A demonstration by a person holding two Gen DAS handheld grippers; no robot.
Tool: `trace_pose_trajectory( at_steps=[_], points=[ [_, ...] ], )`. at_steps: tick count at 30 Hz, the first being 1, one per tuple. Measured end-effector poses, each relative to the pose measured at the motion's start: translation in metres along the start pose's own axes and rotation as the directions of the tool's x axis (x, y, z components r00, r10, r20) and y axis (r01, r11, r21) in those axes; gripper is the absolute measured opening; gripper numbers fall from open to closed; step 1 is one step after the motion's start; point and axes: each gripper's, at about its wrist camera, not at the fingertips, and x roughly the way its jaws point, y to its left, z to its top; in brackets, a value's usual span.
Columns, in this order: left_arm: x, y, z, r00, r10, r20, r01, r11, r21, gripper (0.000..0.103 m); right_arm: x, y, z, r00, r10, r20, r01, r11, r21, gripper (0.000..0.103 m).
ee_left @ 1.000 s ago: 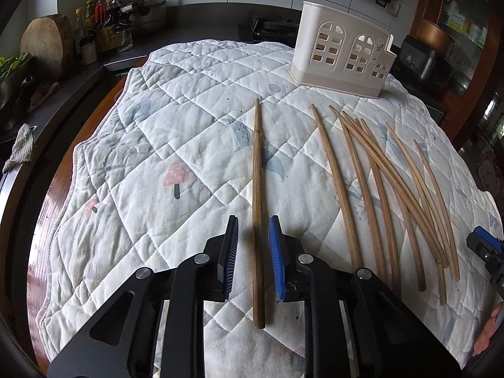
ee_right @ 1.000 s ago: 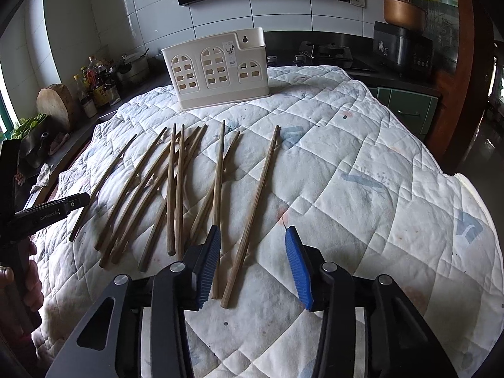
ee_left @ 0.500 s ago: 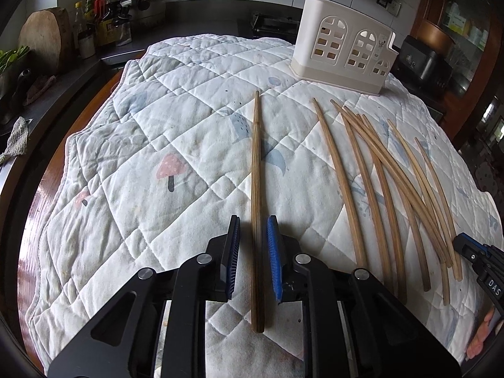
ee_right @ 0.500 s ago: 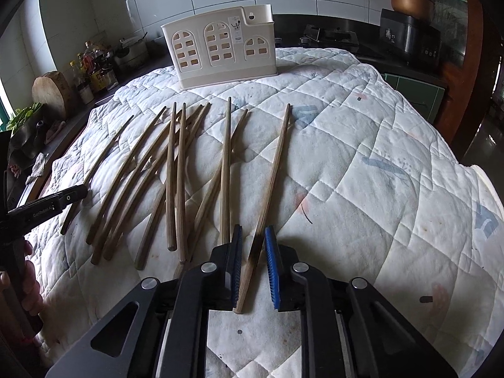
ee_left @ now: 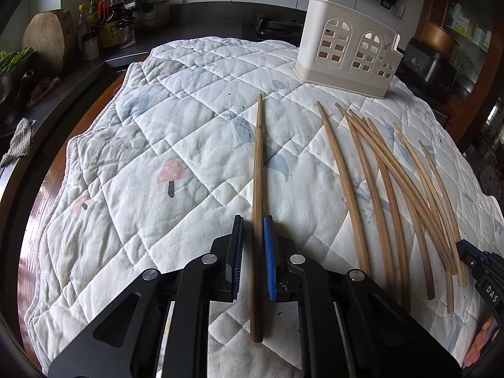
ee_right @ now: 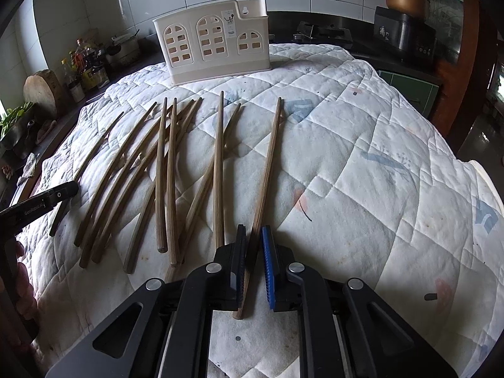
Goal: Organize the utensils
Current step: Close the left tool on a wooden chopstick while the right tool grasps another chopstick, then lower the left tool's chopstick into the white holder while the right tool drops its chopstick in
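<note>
Several brown wooden chopsticks lie on a quilted white cloth (ee_left: 176, 119). My left gripper (ee_left: 253, 230) is shut on the leftmost chopstick (ee_left: 258, 173), which runs between its pads toward the holder. My right gripper (ee_right: 253, 239) is shut on the rightmost chopstick (ee_right: 267, 163). The remaining chopsticks (ee_right: 167, 173) lie fanned between the two; they also show in the left wrist view (ee_left: 387, 182). A cream utensil holder (ee_right: 214, 47) with arched cut-outs stands upright at the far side, also visible in the left wrist view (ee_left: 349, 50).
The cloth covers a round wooden table with its rim (ee_left: 31, 226) showing at the left. A dark counter (ee_left: 75, 75) beyond holds bottles (ee_left: 104, 22) and a wooden chopping block (ee_left: 47, 37). An appliance (ee_right: 403, 34) sits at the back right.
Both grippers have closed on their chopsticks: the right from wide open, the left from a narrow gap. Both views have tilted up a little, bringing the holder closer.
</note>
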Motion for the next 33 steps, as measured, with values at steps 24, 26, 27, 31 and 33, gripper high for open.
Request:
trace_pose_trajectory(
  at_steps=[24, 26, 27, 31, 33],
  points=[
    [-0.085, -0.003, 0.028, 0.973, -0.124, 0.194, 0.12, 0.992, 0.032, 0.006, -0.099, -0.002, 0.069, 0.955, 0.038, 0.294, -0.009, 0.995, -0.1, 0.007],
    [-0.085, -0.003, 0.036, 0.971, -0.145, 0.192, 0.142, 0.989, 0.027, 0.006, -0.101, -0.002, 0.086, 0.954, 0.057, 0.294, -0.022, 0.992, -0.122, 0.007],
    [-0.085, -0.003, 0.041, 0.97, -0.151, 0.191, 0.149, 0.988, 0.027, 0.006, -0.102, -0.002, 0.095, 0.954, 0.067, 0.293, -0.029, 0.991, -0.133, 0.007],
    [-0.085, -0.005, 0.058, 0.968, -0.168, 0.188, 0.165, 0.986, 0.036, 0.006, -0.105, -0.003, 0.14, 0.952, 0.101, 0.288, -0.053, 0.984, -0.17, 0.007],
    [-0.085, -0.007, 0.068, 0.966, -0.177, 0.19, 0.172, 0.984, 0.043, 0.006, -0.11, -0.004, 0.166, 0.949, 0.102, 0.299, -0.05, 0.983, -0.177, 0.007]
  ],
)
